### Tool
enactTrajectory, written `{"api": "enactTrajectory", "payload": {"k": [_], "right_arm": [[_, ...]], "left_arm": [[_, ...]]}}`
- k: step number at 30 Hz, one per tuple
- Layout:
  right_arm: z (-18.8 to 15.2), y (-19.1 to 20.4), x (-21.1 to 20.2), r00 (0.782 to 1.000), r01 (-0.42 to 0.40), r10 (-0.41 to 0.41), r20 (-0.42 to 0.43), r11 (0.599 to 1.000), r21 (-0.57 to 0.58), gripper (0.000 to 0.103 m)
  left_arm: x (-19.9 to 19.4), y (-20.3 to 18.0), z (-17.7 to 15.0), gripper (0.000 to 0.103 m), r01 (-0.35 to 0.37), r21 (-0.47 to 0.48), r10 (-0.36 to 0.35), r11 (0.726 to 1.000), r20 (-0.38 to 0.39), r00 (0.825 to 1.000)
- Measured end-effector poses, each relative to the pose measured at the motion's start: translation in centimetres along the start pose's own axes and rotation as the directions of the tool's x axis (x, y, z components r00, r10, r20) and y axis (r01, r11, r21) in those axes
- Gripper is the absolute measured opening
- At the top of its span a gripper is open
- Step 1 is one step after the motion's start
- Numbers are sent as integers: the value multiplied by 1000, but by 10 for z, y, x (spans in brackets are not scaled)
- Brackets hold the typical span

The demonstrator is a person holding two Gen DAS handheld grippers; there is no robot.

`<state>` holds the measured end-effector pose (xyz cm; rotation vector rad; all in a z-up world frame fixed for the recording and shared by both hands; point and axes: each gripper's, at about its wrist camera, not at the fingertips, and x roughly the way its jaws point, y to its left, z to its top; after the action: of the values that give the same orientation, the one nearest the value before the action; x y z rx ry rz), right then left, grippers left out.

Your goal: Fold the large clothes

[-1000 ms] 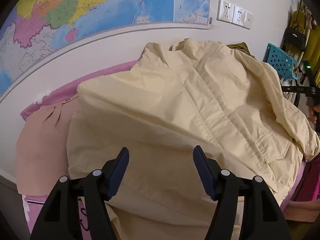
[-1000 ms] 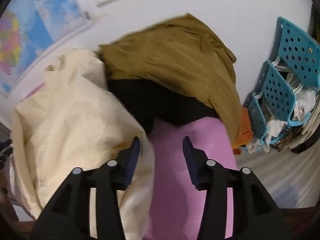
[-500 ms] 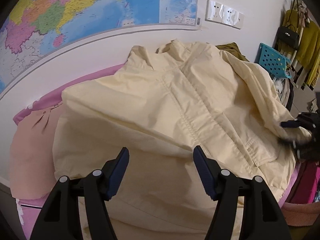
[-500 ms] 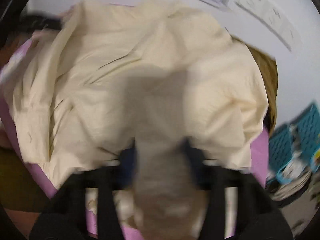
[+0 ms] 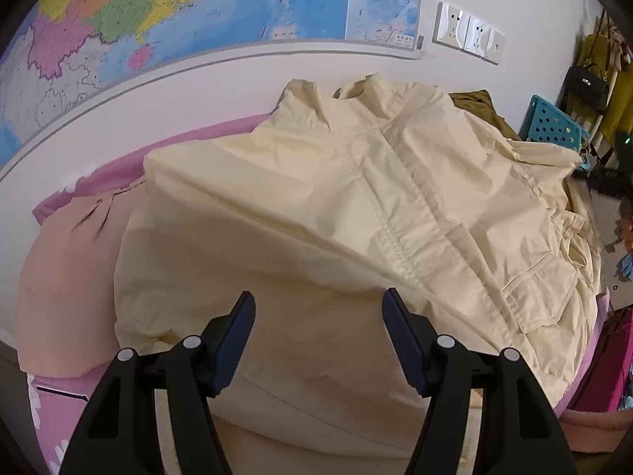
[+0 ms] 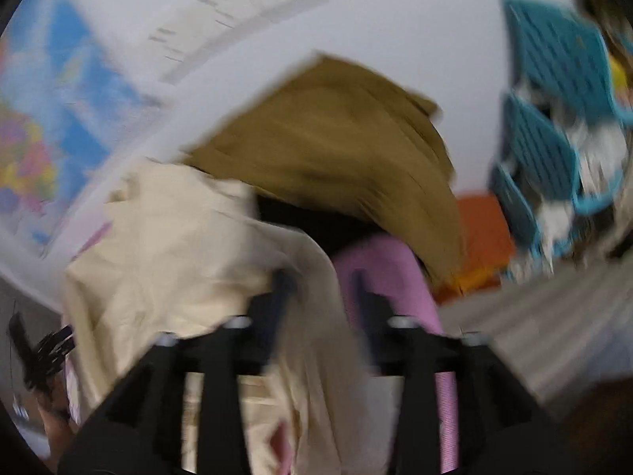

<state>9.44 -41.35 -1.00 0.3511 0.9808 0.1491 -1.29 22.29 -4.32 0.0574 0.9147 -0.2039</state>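
Cream jacket [image 5: 356, 217]: spread front-up across the middle of the left wrist view, on the pink bed cover [image 5: 118, 174], collar toward the wall at upper centre, placket running diagonally to lower right, flap pocket at right. Right sleeve, half a second ago gathered and laid in over the body, now bunched in wrinkles along the right edge of the frame. Left side already turned in as a straight fold at left of centre.

Left gripper [image 5: 316, 336]: fingers apart, blue pads hanging over the lower hem area, nothing between them; position much as a second ago.

Right gripper [image 6: 320, 301]: fingers have just been opening after a brief close; now apart, no cloth clamped so far as the heavy blur allows. Jacket edge [image 6: 190, 261] lying at left of and under the left finger, pink cover showing in the gap. View swung from the jacket body back to the far end of the bed.

Surroundings: olive garment [image 6: 336, 146] and black cloth behind the jacket, blue basket [image 6: 554, 91] at upper right, wall map [image 5: 178, 12] at upper left, peach garment [image 5: 67, 269] at lower left.

Reading: sleeve fold on the right side judged released and done; next likely the hem-to-collar fold, with both grippers free for it.
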Motion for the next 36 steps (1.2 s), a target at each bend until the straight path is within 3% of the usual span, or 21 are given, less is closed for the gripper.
{"api": "enactTrajectory", "payload": {"k": [2, 6, 9, 10, 11, 12, 13, 14, 17, 20, 22, 24, 26, 29, 32, 33, 35, 36], "right_arm": [[-12, -12, 1, 1000, -28, 28, 12, 999, 29, 61], [-50, -4, -41, 993, -24, 29, 111, 999, -44, 91], [-76, 17, -43, 993, 75, -57, 99, 978, -194, 90], [-83, 22, -37, 994, 97, -82, 71, 967, -234, 85], [-86, 25, -32, 996, 85, -77, 42, 965, -247, 62], [-90, 26, -27, 998, 57, -60, -4, 967, -247, 32], [-90, 31, -28, 997, 38, -52, -49, 969, -246, 20], [-88, 35, -33, 998, 29, -44, -55, 968, -251, 10], [-79, 60, -72, 995, -89, 73, -64, 951, -297, 9], [-71, 101, -114, 973, -232, 210, -97, 901, -366, 9], [-69, 137, -126, 944, -330, 290, -158, 852, -407, 10], [-69, 165, -124, 916, -401, 345, -207, 812, -423, 11], [-70, 198, -109, 874, -486, 411, -261, 772, -411, 12], [-71, 231, -76, 829, -557, 466, -310, 739, -378, 17], [-70, 258, -36, 827, -555, 455, -329, 752, -355, 26], [-68, 261, -26, 823, -560, 457, -338, 752, -347, 41], [-59, 259, -15, 843, -531, 439, -311, 772, -350, 54], [-53, 252, -14, 860, -508, 435, -269, 781, -363, 54]], "left_arm": [[-1, 1, 1, 64, -7, -8, 7, 1000, 0, 1000], [-10, 0, 6, 64, 6, -11, -6, 1000, 30, 1000], [-14, -5, 14, 64, 24, -3, -24, 1000, 54, 998], [-13, -8, 18, 64, 31, -1, -31, 1000, 56, 998], [-11, -10, 20, 64, 38, 1, -38, 999, 57, 998], [-10, -13, 22, 64, 42, 3, -42, 999, 56, 998], [-7, -17, 25, 64, 46, 6, -47, 999, 55, 997], [-6, -20, 26, 64, 50, 10, -50, 999, 56, 997], [-10, -24, 31, 64, 64, 8, -64, 998, 84, 994], [-16, -22, 37, 64, 103, 8, -103, 995, 107, 989], [-20, -24, 42, 64, 117, 15, -118, 993, 118, 986], [-23, -25, 46, 64, 154, 18, -155, 988, 130, 979], [-27, -30, 50, 64, 215, 28, -216, 976, 141, 966], [-30, -40, 53, 64, 296, 59, -301, 953, 144, 943], [-32, -50, 52, 64, 345, 89, -354, 934, 130, 926], [-31, -52, 50, 64, 360, 92, -369, 928, 122, 921], [-27, -56, 45, 64, 399, 94, -407, 912, 83, 910], [-24, -57, 43, 65, 411, 94, -417, 907, 65, 907]]}}
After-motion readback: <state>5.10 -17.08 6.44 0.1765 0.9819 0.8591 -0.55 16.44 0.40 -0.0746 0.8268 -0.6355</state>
